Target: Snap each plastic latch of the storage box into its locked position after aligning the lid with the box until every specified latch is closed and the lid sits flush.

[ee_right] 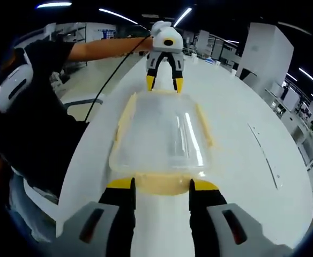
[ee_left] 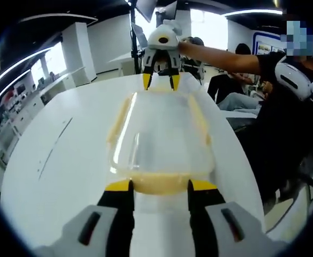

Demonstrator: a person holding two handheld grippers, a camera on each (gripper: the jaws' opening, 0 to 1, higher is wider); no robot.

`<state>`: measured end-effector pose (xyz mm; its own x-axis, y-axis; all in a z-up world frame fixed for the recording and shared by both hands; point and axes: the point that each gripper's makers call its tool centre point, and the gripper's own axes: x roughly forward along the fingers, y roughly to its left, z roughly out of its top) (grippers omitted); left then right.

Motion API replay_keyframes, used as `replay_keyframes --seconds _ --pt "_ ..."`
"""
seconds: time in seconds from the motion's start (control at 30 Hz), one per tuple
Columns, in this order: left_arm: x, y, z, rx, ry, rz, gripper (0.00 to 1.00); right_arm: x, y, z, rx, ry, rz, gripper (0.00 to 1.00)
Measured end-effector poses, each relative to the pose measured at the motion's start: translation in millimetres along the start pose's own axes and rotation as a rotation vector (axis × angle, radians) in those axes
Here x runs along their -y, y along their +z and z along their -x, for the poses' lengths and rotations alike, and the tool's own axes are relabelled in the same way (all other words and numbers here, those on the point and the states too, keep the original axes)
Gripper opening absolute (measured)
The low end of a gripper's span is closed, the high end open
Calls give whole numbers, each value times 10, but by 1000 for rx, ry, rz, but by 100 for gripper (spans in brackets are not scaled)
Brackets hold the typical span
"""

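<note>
Four pale yellow latches are edging a clear storage box (ee_left: 161, 142) that is lying lengthwise on the white tabletop (ee_left: 60, 160), its transparent lid (ee_right: 164, 134) already sitting on the body. The left tongs (ee_left: 161, 186) are standing open, jaws straddling the end latch (ee_left: 161, 183) nearest them and gripping nothing yet. The right tongs (ee_right: 162, 185) are likewise open, jaws either side of the opposite end latch (ee_right: 163, 184), holding nothing. Both end latches seem to be sticking outward rather than folded flat, so I judge the aligning step done and the snapping still ahead; whether the long side latches (ee_left: 118, 120) are already closed I cannot tell. Bare tabletop is spreading wide on the side away from the person (ee_left: 285, 101); on the person's side the rounded edge is running close beside the box.
</note>
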<state>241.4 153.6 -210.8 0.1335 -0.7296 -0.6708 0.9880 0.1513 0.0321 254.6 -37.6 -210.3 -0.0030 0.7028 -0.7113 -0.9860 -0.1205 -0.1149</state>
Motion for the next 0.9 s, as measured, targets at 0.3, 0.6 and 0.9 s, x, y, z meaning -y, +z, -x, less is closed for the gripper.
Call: replay_keyframes --seconds 0.3,0.6,0.9 --pt "-12 -120 103 -7 -3 16 38 8 98 -132 9 20 -9 38" --pt "-31 -190 195 12 5 18 38 25 128 -248 -9 36 -14 38" --pt "-33 -185 193 28 3 17 38 40 127 -262 -35 44 -24 38"
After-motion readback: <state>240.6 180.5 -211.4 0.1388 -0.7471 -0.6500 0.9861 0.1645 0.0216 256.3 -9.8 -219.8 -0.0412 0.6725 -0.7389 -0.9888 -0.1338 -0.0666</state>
